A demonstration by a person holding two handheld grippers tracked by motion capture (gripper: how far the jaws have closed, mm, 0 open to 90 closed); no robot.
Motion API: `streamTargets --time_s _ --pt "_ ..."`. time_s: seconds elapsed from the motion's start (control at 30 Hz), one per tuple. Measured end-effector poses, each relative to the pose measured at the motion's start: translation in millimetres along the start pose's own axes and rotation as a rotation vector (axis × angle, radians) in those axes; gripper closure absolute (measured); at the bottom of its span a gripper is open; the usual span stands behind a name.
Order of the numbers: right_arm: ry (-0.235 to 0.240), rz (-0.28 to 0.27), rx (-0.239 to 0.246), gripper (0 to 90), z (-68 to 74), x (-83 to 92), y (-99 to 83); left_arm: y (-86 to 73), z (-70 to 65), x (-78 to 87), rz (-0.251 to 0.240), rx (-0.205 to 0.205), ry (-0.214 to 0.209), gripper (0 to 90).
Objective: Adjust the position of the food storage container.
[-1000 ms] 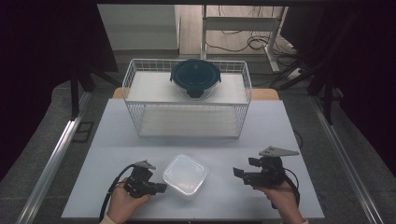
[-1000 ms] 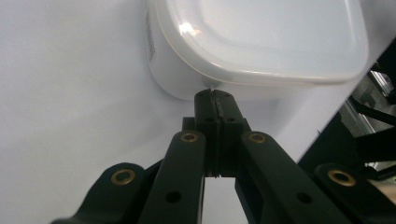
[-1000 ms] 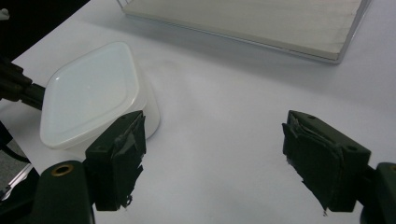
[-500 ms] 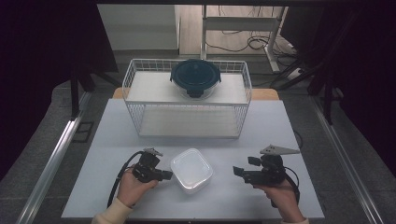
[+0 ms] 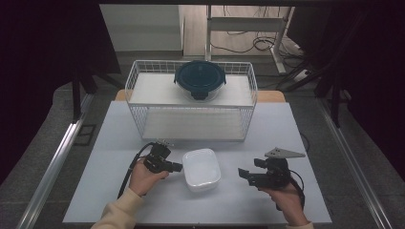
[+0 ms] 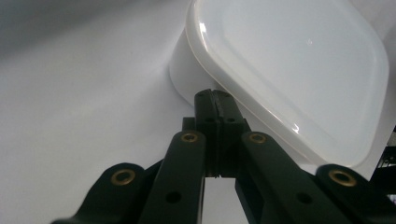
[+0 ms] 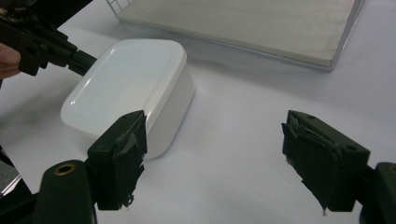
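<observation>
**High view, bench inventory: white lidded box being nudged by closed jaws**

Item 1. White box (image 5: 201, 169), rounded square, lid on, plastic by the look. Sits on the bench (image 5: 119, 200) in its near half, about midway between the left and right edges, turned slightly askew. Well short of the near edge; open surface on all sides.

Item 2. Left gripper (image 5: 175, 166). Jaws closed on nothing, tips together. In the left gripper view the tips (image 6: 214, 99) meet the box's (image 6: 289, 74) side wall just under the lid rim. Judged purpose: used as a blunt pusher, sliding the box rather than lifting it.

Item 3. Right gripper (image 5: 244, 173). Jaws open, empty, level, facing the box from the right, a gap between. In the right gripper view one jaw sits just in front of the box's (image 7: 135, 88) near corner, apart from it. Judged purpose: waiting to receive or take hold.

Item 4. Wire basket (image 5: 191, 102), white, two boards inside, along the far edge of the bench. Round dark-lidded container (image 5: 199, 79) on its upper board.

Room for moving: bare strip between box and basket front; wide bare areas toward both near corners. Further pushing to the right narrows the gap to the open jaws first.
</observation>
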State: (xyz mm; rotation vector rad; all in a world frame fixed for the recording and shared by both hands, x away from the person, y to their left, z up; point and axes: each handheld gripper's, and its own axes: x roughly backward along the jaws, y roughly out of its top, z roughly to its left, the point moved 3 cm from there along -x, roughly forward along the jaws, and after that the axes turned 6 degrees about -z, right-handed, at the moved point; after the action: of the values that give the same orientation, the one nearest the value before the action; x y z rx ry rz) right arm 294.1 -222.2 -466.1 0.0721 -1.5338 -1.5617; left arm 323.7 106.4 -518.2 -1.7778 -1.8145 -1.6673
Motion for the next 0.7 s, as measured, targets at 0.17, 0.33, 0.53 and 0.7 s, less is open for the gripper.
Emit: streamTargets --time_s 0.17,0.33,0.53,0.7 --pt "-0.010 0.009 -0.006 21.7 -2.8 -2.7 -3.2 2.9 1.4 -5.3 0.002 -0.007 -0.002 89.8" --pt "-0.011 0.011 0.001 21.7 -1.1 -2.8 -4.1 5.5 0.5 -9.4 0.004 -0.019 0.005 89.8" --pt "-0.019 -0.002 0.002 21.7 -1.9 0.8 -1.5 8.9 1.3 -14.8 -0.014 -0.035 0.019 89.8" --pt "-0.025 -0.009 0.001 21.7 -2.7 4.0 0.0 8.2 0.8 -15.7 -0.018 -0.044 0.019 89.6"
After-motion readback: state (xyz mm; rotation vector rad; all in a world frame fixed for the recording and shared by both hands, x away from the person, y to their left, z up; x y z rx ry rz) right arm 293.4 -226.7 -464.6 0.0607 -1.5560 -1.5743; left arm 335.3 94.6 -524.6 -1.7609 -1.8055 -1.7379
